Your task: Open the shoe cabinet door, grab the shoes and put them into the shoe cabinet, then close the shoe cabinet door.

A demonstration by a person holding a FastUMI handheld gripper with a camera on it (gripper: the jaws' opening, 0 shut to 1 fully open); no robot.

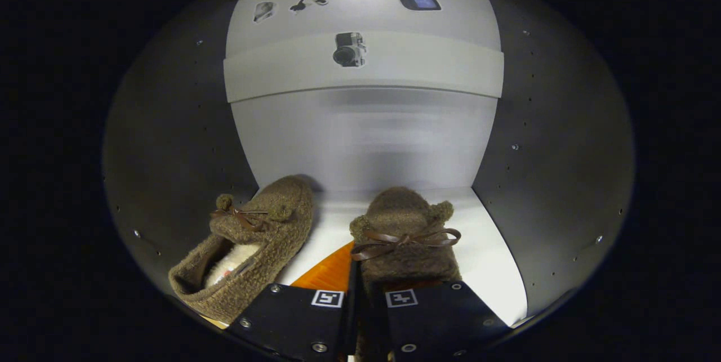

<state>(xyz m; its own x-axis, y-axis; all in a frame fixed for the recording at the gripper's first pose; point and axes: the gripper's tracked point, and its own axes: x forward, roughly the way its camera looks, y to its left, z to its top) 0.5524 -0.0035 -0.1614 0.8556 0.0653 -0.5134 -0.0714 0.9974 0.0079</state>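
Note:
I am looking into the shoe cabinet (366, 142), which has grey side walls and a white floor (484, 260). A brown fuzzy slipper (250, 244) with a small bow lies on that floor left of the fingers, toe toward the back wall and opening facing me. A second brown slipper (403, 238) with a brown ribbon bow sits just ahead of the fingers, toe pointing at the back. My gripper (354, 290) is shut on it, with the slipper's left side wall pinched in the narrow gap between the fingers. Its heel is hidden behind the fingers.
A pale shelf front (428, 66) spans the cabinet above, with a camera picture (349, 49) stuck on it and more stickers higher up. The dark side walls (169, 142) carry rows of small holes. Bare white floor lies to the right of the held slipper.

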